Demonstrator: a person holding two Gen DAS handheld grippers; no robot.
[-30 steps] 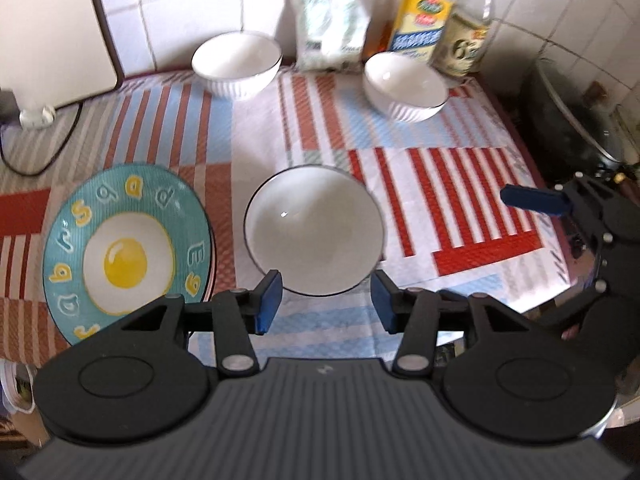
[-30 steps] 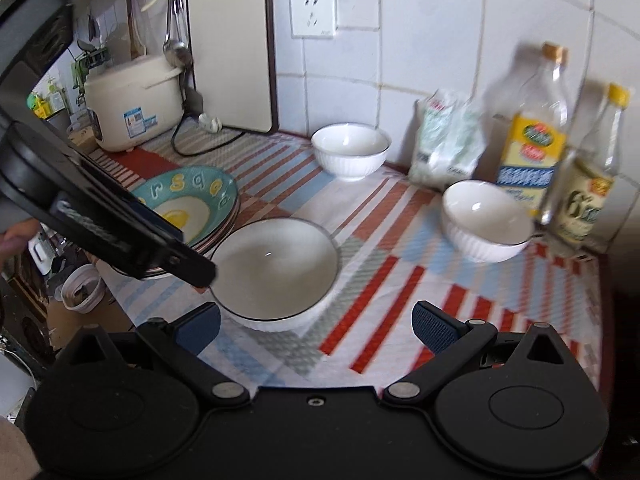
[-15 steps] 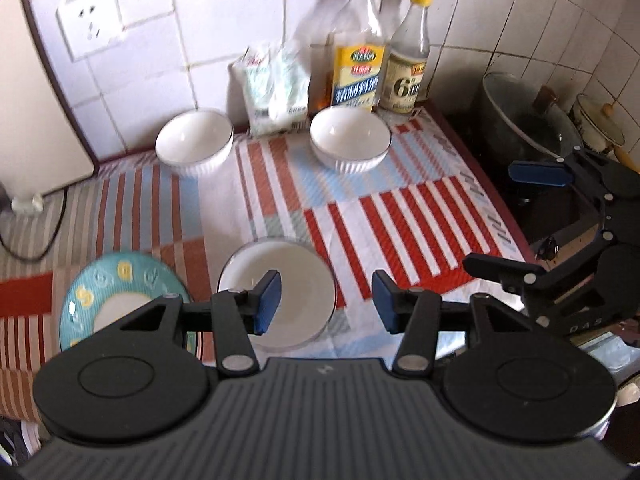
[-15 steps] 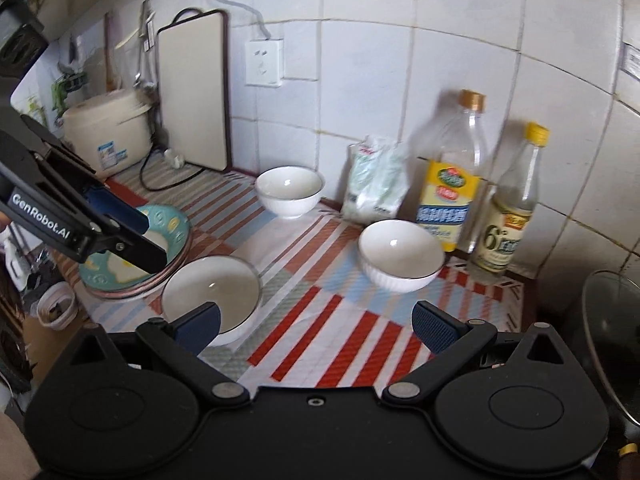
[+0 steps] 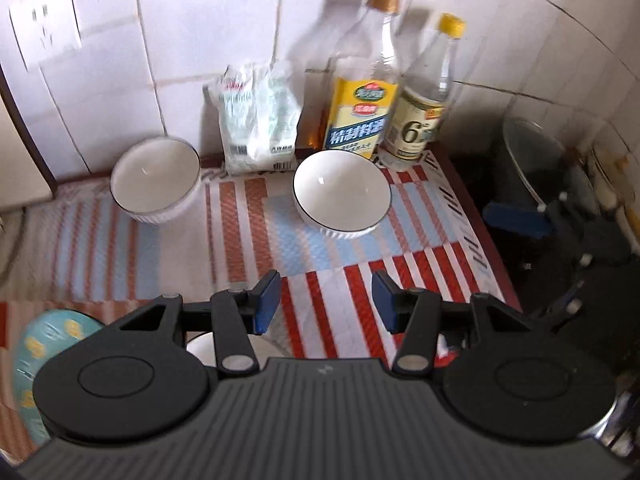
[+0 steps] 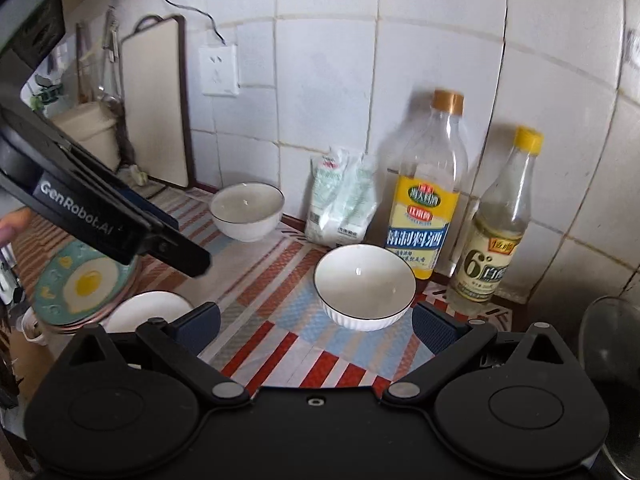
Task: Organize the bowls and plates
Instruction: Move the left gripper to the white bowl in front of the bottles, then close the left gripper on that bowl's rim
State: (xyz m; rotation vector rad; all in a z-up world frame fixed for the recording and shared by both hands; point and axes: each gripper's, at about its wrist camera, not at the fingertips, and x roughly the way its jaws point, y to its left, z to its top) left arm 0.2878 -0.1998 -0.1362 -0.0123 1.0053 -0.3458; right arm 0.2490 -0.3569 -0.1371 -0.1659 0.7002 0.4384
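Above the striped surface (image 6: 280,280), both hand-held grippers, left (image 5: 326,300) and right (image 6: 316,326), hover spread and empty, seemingly between pickups, with the right nearest a white bowl (image 6: 364,286) to gather next.

On the table (image 6: 280,356), two bowls sit toward the back: the left bowl (image 6: 247,211) near the wall, the right bowl (image 6: 364,286) just before two bottles (image 6: 426,196). A bag (image 6: 342,202) stands between the bowls, against the wall. The plate (image 6: 80,282) lies at the front left, with a third bowl (image 6: 148,312) just to its right.
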